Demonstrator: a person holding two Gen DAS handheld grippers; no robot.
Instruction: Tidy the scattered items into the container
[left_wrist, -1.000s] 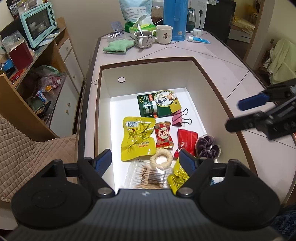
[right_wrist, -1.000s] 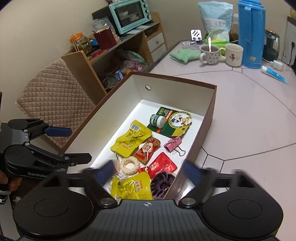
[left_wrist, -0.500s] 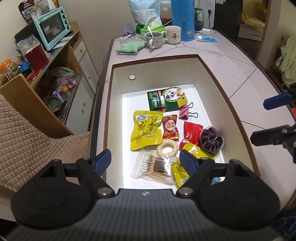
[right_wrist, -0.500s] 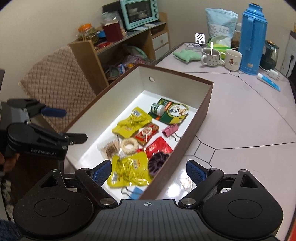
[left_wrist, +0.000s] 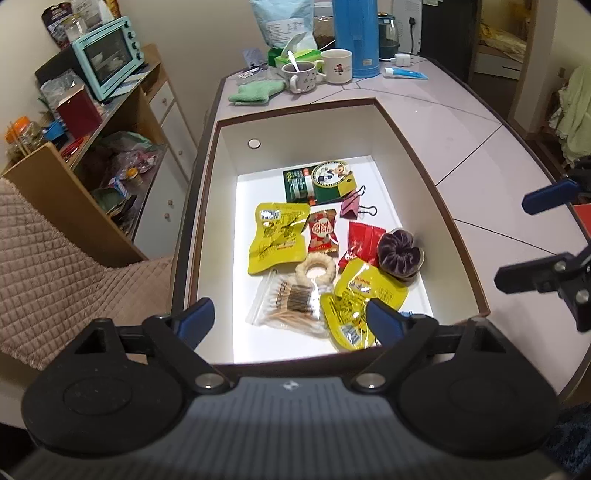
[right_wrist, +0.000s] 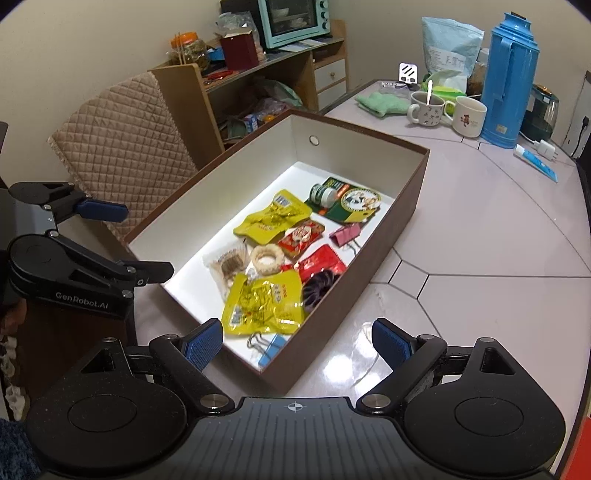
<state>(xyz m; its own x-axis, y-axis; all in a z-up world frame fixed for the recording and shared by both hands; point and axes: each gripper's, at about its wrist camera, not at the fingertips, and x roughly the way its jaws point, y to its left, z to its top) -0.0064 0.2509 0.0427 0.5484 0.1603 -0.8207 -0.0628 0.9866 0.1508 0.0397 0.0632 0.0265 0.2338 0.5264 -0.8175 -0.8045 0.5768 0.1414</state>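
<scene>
A brown box with white inside stands on the table. In it lie yellow snack packs, a red packet, a purple scrunchie, a cotton-swab bag, a pink binder clip, a green card with a small bottle and a blue binder clip. My left gripper is open and empty above the box's near end. My right gripper is open and empty above the box's near right corner.
At the table's far end stand two mugs, a blue thermos, a green cloth and a toothpaste tube. A shelf with a teal oven and a quilted chair are to the left.
Both grippers have pulled back and risen away from the box. More of the box's near end shows, including the blue binder clip.
</scene>
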